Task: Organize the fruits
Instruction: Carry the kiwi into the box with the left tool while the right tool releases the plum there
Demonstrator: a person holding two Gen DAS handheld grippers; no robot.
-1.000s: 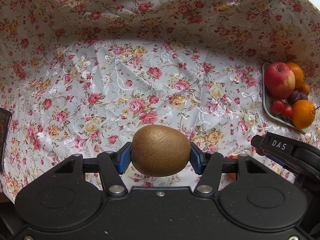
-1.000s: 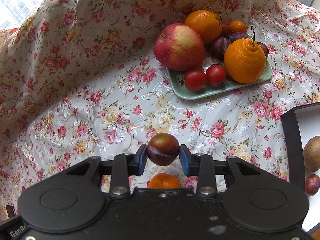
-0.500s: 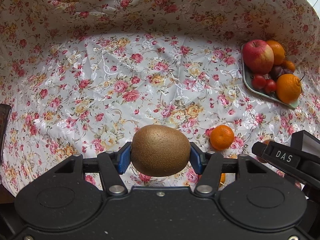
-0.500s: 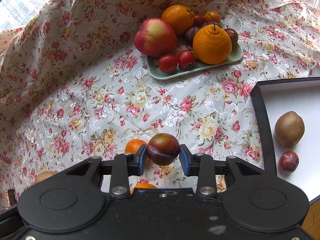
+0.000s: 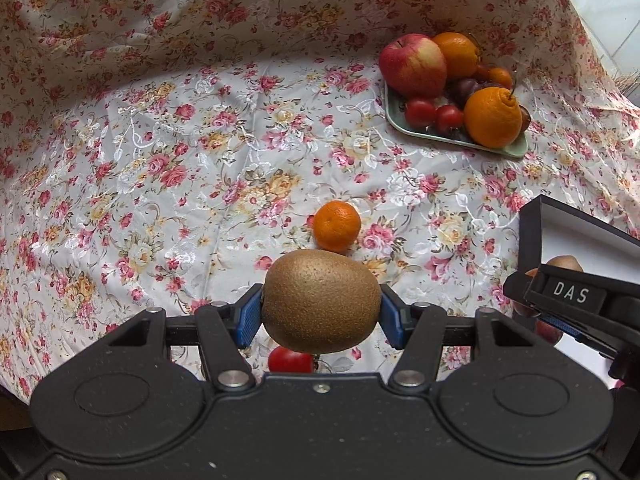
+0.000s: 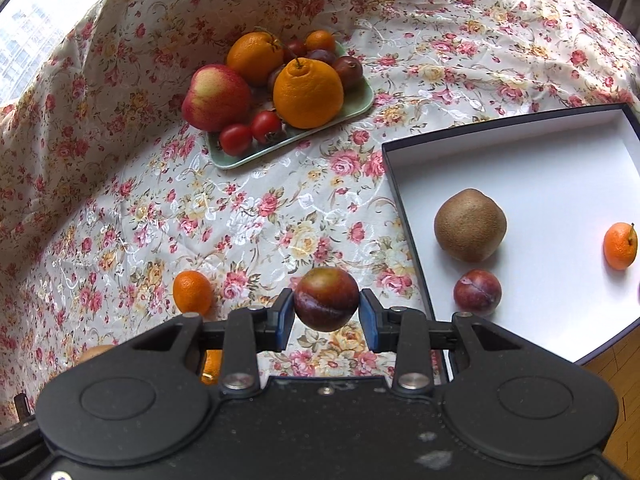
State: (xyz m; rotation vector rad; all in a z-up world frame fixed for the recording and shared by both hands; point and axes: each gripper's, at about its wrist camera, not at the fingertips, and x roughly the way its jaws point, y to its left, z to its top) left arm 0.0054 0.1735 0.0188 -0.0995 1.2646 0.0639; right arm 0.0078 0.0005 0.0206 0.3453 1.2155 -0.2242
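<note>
My left gripper (image 5: 320, 312) is shut on a brown kiwi (image 5: 321, 301), held above the floral cloth. My right gripper (image 6: 326, 316) is shut on a dark plum (image 6: 326, 298), just left of the black-rimmed white box (image 6: 540, 184). The box holds a kiwi (image 6: 470, 225), a plum (image 6: 477, 292) and a small mandarin (image 6: 619, 245). The box corner (image 5: 536, 216) and the right gripper's body (image 5: 568, 300) show at the right of the left wrist view.
A green plate (image 6: 352, 106) with an apple (image 6: 216, 97), oranges, tomatoes and plums stands at the back; it also shows in the left wrist view (image 5: 394, 114). Loose on the cloth lie a mandarin (image 5: 337, 226) and a tomato (image 5: 290, 360). A mandarin (image 6: 192, 292) lies beside my right gripper.
Both grippers have swung to the right with their fruit. The plate has shifted left in both views, and more of the box has come into view.
</note>
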